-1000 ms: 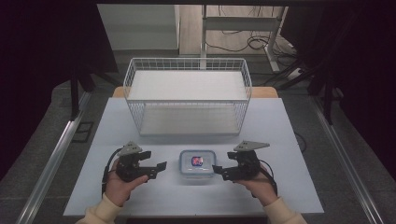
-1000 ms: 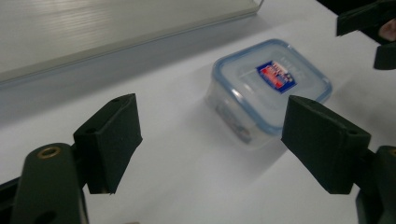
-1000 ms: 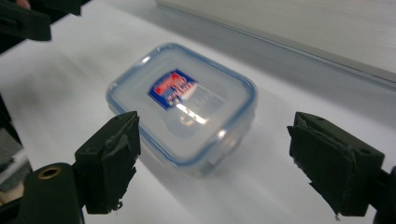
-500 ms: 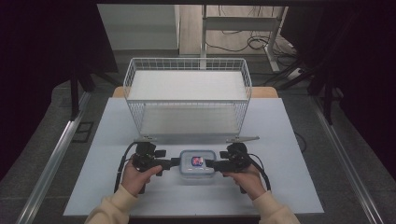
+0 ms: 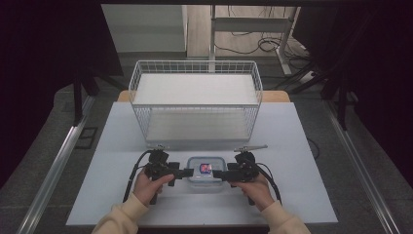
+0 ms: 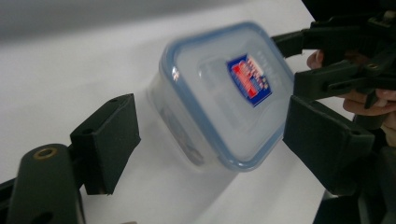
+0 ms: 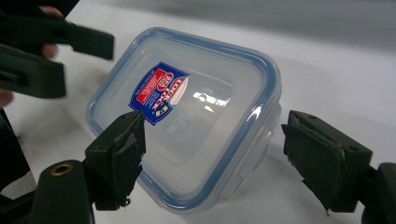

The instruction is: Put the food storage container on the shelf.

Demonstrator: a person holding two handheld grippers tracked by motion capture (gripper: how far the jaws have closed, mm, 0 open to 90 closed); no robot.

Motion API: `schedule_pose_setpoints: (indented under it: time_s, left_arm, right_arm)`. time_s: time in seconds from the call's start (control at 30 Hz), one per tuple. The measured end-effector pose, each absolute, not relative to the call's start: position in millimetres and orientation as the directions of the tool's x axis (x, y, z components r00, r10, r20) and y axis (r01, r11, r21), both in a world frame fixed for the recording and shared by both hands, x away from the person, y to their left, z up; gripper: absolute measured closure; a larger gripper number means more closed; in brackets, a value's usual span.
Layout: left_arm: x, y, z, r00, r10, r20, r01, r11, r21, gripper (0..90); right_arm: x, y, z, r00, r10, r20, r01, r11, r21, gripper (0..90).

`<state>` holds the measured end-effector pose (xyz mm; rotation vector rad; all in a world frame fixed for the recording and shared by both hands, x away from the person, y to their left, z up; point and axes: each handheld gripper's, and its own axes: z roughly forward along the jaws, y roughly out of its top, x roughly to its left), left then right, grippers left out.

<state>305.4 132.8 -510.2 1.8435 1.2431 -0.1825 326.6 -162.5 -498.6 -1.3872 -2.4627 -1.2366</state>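
A small clear plastic container (image 5: 205, 170) with a blue-rimmed lid and a red-and-blue label sits on the white table near its front edge. My left gripper (image 5: 186, 173) comes at it from the left and my right gripper (image 5: 219, 174) from the right, both open. In the left gripper view the container (image 6: 224, 93) lies between the spread jaws of the left gripper (image 6: 215, 140) with gaps on both sides. In the right gripper view the right gripper (image 7: 219, 156) likewise straddles the container (image 7: 187, 116). The left gripper (image 7: 42, 56) shows beyond it.
A white wire basket (image 5: 195, 63) with a white floor stands behind the container at mid-table. The white table (image 5: 311, 161) has bare room left and right of the hands. Metal rails run along both sides of the table, and cables lie on the floor behind.
Both grippers have swung inward from either side of the container, and their open jaws now reach around its two ends. The container has not moved.
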Motion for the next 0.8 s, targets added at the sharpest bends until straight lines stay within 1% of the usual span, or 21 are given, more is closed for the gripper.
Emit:
schedule_pose_setpoints:
  time_s: [0.03,0.13,0.23,0.37,0.43,0.47,0.53,0.6,0.8]
  left_arm:
    - [305.1,131.4,-510.9,0.491,0.691,-0.530,0.802,-0.121,0.585,18.4]
    - [305.0,129.4,-511.1,0.496,0.666,-0.557,0.807,-0.117,0.579,18.6]
    - [305.3,127.5,-512.9,0.493,0.669,-0.557,0.812,-0.124,0.570,18.7]
    - [309.8,128.6,-519.1,0.476,0.654,-0.588,0.832,-0.118,0.542,18.8]
    - [312.1,128.8,-521.7,0.454,0.639,-0.621,0.846,-0.092,0.524,19.6]
    - [312.4,129.4,-522.8,0.447,0.627,-0.638,0.852,-0.080,0.518,20.7]
    - [313.4,131.3,-527.7,0.411,0.581,-0.703,0.876,-0.036,0.482,23.2]
    - [313.8,131.6,-529.3,0.401,0.581,-0.708,0.881,-0.033,0.472,24.6]
    - [313.2,131.8,-530.1,0.416,0.556,-0.720,0.883,-0.059,0.465,34.1]
  right_arm:
    - [326.5,-162.3,-499.1,-0.594,0.694,0.408,0.741,0.273,0.614,21.2]
    - [326.5,-162.1,-500.2,-0.592,0.691,0.415,0.745,0.271,0.610,22.0]
    - [327.1,-162.5,-501.4,-0.586,0.688,0.428,0.751,0.263,0.605,22.6]
    - [328.0,-163.9,-504.4,-0.572,0.690,0.443,0.764,0.253,0.594,22.8]
    - [327.5,-164.6,-505.1,-0.569,0.687,0.452,0.769,0.249,0.589,23.5]
    - [327.3,-164.6,-505.2,-0.568,0.685,0.456,0.771,0.247,0.588,23.9]
    - [327.1,-164.5,-505.7,-0.565,0.679,0.469,0.774,0.241,0.585,24.7]
    - [327.2,-164.5,-506.1,-0.562,0.677,0.475,0.778,0.240,0.580,25.0]
    - [329.3,-165.2,-509.4,-0.531,0.678,0.509,0.803,0.211,0.557,28.7]
